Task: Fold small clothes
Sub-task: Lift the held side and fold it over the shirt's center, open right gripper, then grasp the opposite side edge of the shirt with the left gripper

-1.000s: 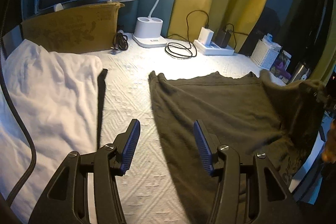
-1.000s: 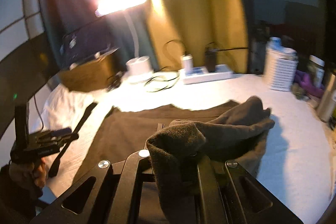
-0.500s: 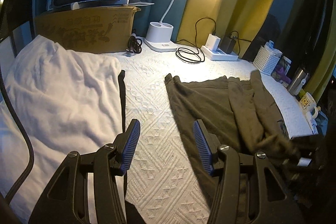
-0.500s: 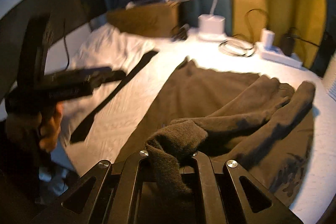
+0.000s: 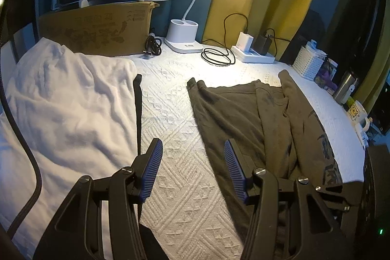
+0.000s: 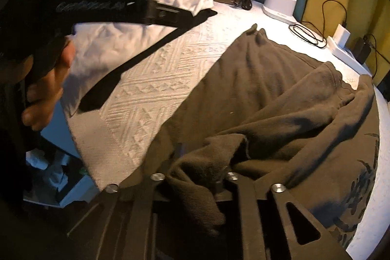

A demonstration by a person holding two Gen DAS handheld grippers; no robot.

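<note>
Olive garment (image 6: 280,99) edge between opening right gripper (image 6: 197,162) jaws; left gripper (image 5: 193,162) spread, empty.

dark olive top (image 5: 234,113) is lying flat on the white table, one sleeve (image 6: 280,118) flopped back across its body, all wrinkly
</note>
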